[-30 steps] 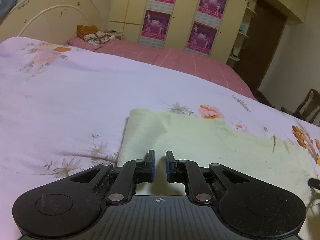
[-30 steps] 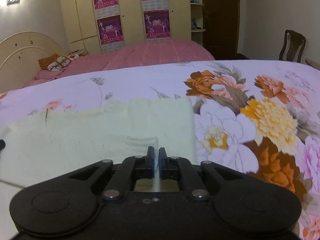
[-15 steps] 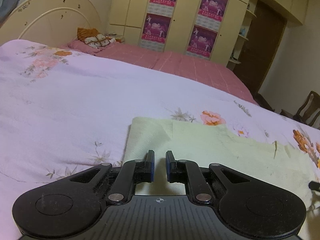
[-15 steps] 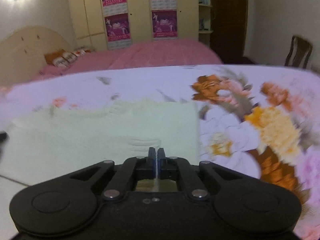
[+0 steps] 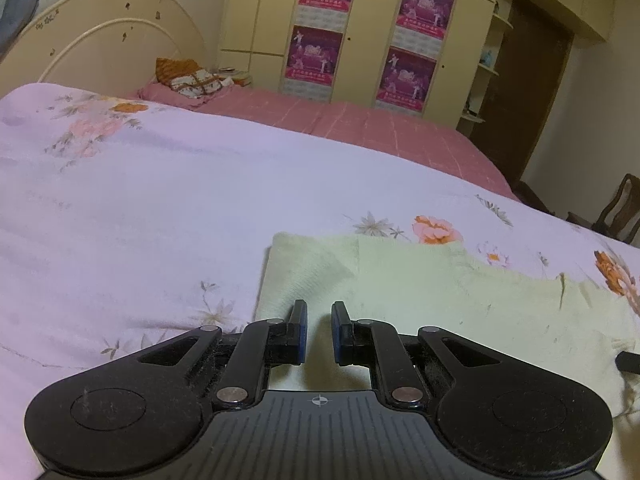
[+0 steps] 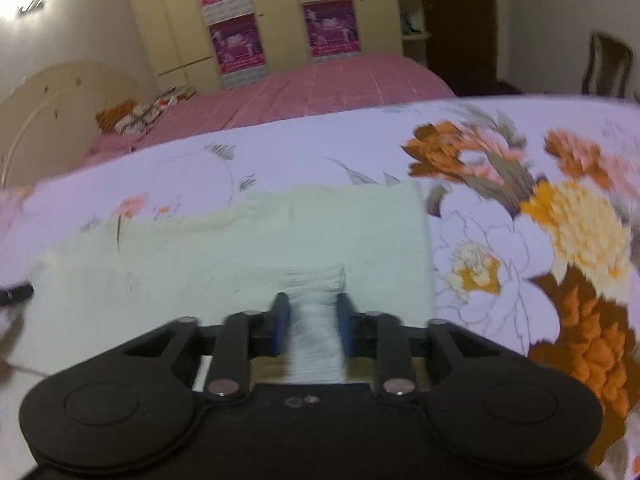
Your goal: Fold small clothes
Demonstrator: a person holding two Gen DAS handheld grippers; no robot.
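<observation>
from my left tongs [image 5: 318,330] i see the pale green knitted garment [image 5: 440,300] lying flat on the lilac flowered bedspread [image 5: 160,208], its near left corner right under my fingertips, and the blue-padded jaws stand a small gap apart with nothing pinched between them. from my right tongs [image 6: 312,322] the view is blurred; the jaws are opening, with a raised fold of the same garment [image 6: 240,264] still sitting between the pads, its right edge just past my right finger.

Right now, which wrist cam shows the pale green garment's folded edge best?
Left wrist: the pale green garment is sharp, its left edge and a fold line clear. Right wrist shows it blurred, a bunched strip between the opening right gripper.
</observation>
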